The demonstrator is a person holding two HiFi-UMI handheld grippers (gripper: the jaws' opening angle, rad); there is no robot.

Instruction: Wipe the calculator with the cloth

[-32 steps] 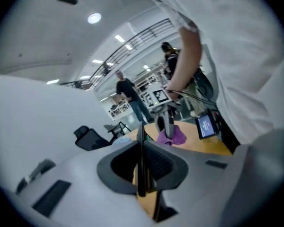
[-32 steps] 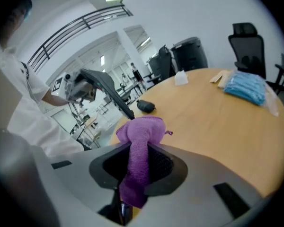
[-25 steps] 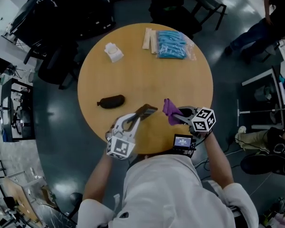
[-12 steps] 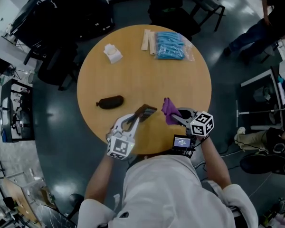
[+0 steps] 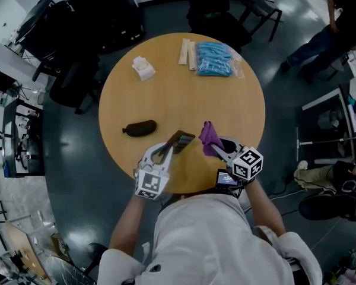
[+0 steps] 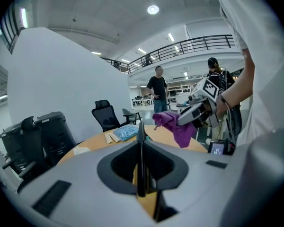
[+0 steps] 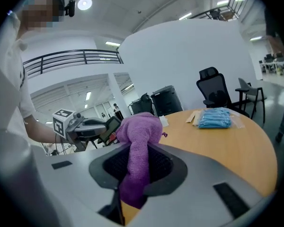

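While your left gripper [image 5: 168, 149] has its jaws closed on the near end of the calculator [image 5: 181, 139], you hold the device raised over the near edge of the round wooden table [image 5: 166, 94]. In the left gripper view the calculator shows edge-on as a thin dark blade between the jaws. Your right gripper [image 5: 218, 148] is clamped on the purple cloth [image 5: 208, 135], with a soft bunch pushed out past the jaw tips and the rest drooping below them.

You look to be at the approach to the wipe. The cloth sits just beside the calculator's far end, and I cannot tell that they touch. The right gripper view suggests the calculator's face is tilted toward the cloth.

For the next move, bring the protruding bunch onto that face, not the jaw tips. Press only lightly, then sweep along its length toward your left gripper. Keep the left grip firm, since a sideways push could twist the thin body between the jaws. The black pouch [image 5: 138, 127] lies well apart, on the left.
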